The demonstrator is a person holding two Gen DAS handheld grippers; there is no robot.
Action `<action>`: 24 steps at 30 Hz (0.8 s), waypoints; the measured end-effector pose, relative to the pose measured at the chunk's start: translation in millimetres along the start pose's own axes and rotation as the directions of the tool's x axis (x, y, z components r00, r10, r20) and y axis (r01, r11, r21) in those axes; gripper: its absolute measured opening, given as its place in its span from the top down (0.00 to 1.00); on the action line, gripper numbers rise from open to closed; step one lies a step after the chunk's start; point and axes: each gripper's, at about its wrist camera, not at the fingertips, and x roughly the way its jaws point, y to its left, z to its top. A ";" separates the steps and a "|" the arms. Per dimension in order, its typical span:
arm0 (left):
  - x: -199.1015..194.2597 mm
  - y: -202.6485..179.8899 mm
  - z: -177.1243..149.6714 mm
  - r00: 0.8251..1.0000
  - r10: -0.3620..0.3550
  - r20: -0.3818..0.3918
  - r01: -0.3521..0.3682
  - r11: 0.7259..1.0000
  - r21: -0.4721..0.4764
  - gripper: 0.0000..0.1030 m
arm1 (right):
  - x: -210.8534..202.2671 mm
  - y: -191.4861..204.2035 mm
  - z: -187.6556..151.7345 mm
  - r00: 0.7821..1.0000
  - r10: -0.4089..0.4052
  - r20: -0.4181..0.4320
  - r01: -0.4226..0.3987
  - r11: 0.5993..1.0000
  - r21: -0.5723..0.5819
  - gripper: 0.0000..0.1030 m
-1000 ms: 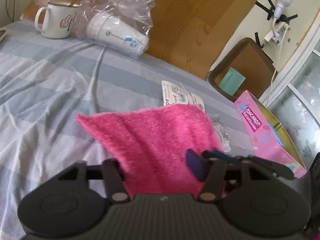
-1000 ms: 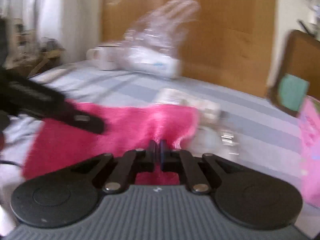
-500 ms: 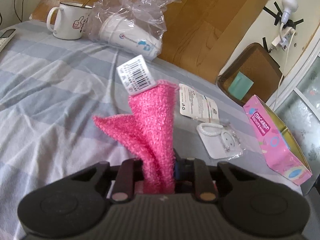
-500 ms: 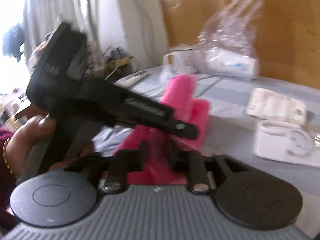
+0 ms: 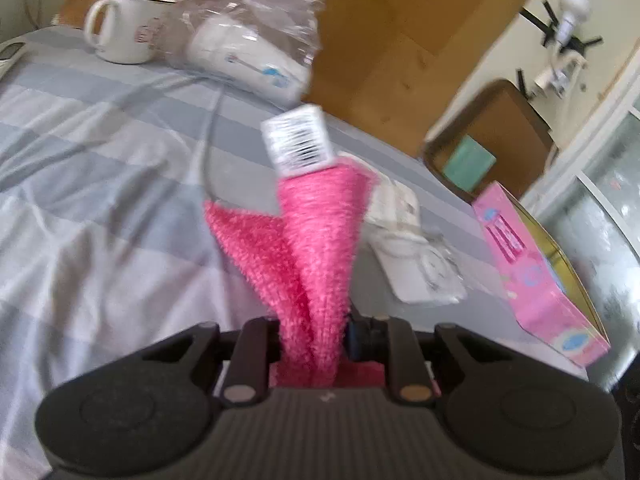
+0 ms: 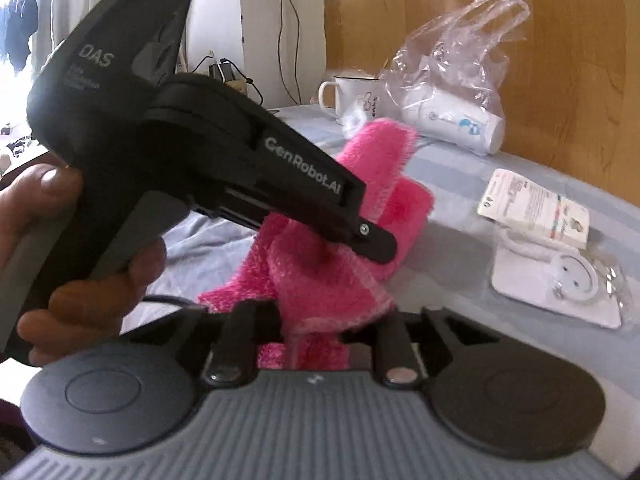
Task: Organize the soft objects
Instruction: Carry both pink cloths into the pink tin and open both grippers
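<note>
A fluffy pink cloth (image 5: 316, 248) with a white barcode tag (image 5: 298, 142) hangs bunched above the striped bed sheet (image 5: 100, 160). My left gripper (image 5: 316, 340) is shut on one end of it. In the right wrist view the left gripper (image 6: 372, 240) crosses from the left and pinches the pink cloth (image 6: 332, 280). My right gripper (image 6: 316, 332) holds the cloth's lower edge between its fingers. The fingertips of both are hidden in the pile.
A white mug (image 5: 124, 28) and a clear plastic bag with a white roll (image 5: 256, 40) stand at the back. A packaged item on a white card (image 5: 420, 264) lies right of the cloth. A pink box (image 5: 536, 272) sits at the right edge.
The cloth went from lying spread flat to being gathered and lifted into a bunched fold. My left gripper shut on it, and the two grippers came close together.
</note>
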 end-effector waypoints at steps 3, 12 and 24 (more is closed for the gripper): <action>1.4 -14.6 -4.9 1.000 -0.015 -0.020 0.016 0.999 0.038 0.83 | -18.6 -7.5 -11.4 0.999 -0.039 0.017 0.039 0.999 -0.009 0.82; 41.6 -105.4 -24.1 0.982 -0.115 -0.150 0.146 0.966 0.215 0.83 | -91.0 -51.6 -59.8 0.952 -0.289 0.102 0.282 0.956 0.080 0.82; 94.6 -297.6 3.8 0.955 -0.239 -0.175 0.296 0.788 0.540 0.81 | -177.5 -150.9 -54.8 0.717 -0.638 0.281 0.594 0.770 0.234 0.82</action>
